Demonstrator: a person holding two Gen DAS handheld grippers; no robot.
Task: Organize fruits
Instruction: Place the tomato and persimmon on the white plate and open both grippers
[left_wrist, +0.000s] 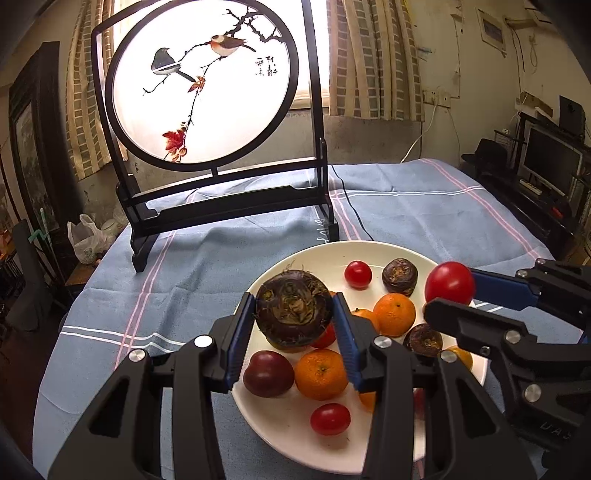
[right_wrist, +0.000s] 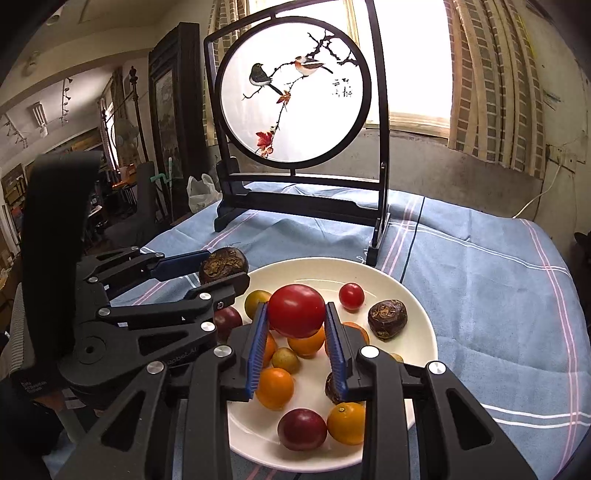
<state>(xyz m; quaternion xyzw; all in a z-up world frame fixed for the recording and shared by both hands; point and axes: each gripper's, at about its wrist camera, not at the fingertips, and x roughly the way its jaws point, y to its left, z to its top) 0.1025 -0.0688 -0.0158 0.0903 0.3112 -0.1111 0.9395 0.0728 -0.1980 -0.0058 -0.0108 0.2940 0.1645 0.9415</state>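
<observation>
A white plate (left_wrist: 280, 424) on the blue cloth holds several fruits: oranges (left_wrist: 393, 314), small red tomatoes (left_wrist: 358, 274), dark water chestnuts (left_wrist: 399, 277) and a dark red fruit (left_wrist: 268, 373). My left gripper (left_wrist: 294, 314) is shut on a dark brown water chestnut (left_wrist: 293, 306) and holds it above the plate's left part. My right gripper (right_wrist: 296, 319) is shut on a red tomato (right_wrist: 296, 311) above the plate (right_wrist: 417, 295). The right gripper with the tomato (left_wrist: 449, 282) also shows in the left wrist view, and the left gripper with its water chestnut (right_wrist: 222, 265) shows in the right wrist view.
A black-framed round screen painted with birds (left_wrist: 201, 79) stands on the cloth behind the plate. A black cable (left_wrist: 351, 206) runs over the cloth beside it. A white plastic bag (left_wrist: 86, 238) sits off the table's left edge. A monitor and shelves (left_wrist: 550, 162) stand at right.
</observation>
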